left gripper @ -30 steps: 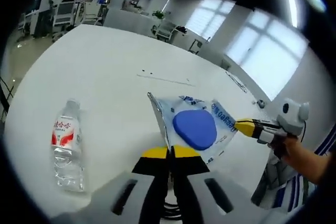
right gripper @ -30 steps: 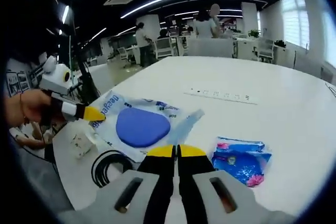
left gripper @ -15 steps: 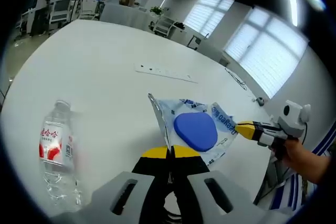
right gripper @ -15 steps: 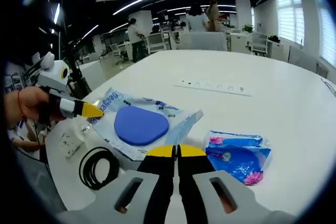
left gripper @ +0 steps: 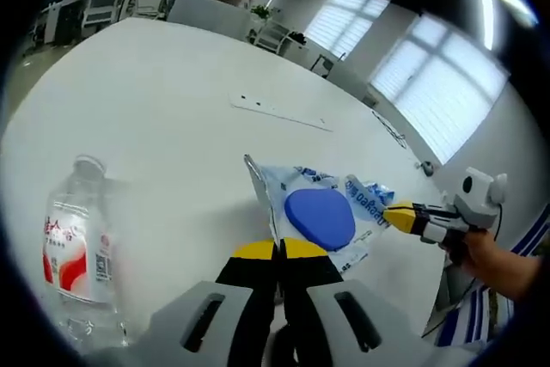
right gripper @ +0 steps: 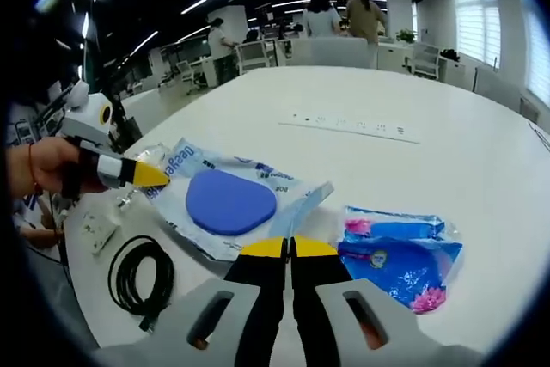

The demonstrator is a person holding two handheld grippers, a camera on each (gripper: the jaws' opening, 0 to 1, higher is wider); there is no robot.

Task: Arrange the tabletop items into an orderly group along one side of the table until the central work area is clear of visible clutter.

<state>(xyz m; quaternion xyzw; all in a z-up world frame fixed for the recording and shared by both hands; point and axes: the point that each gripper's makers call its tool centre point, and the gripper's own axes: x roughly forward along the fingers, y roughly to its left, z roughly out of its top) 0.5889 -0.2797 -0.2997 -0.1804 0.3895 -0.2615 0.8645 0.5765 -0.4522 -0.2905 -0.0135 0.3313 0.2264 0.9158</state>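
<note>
Near one edge of the white desk point(right gripper: 447, 109), both tools hold a clear plastic packet with a blue pad inside point(right gripper: 230, 202): left tool point(left gripper: 277, 251) and right tool point(right gripper: 290, 248), jaws closed on opposite corners. Tidying looks barely begun; a clear water bottle point(left gripper: 73, 247), blue snack bag point(right gripper: 400, 251) and black cable coil point(right gripper: 137, 277) lie scattered.

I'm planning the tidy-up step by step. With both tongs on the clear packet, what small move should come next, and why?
Probably carry the clear packet together toward the table edge near the black cable. Both the left tongs and right tongs are shut on its opposite corners, so it is held taut and ready to move.
</note>
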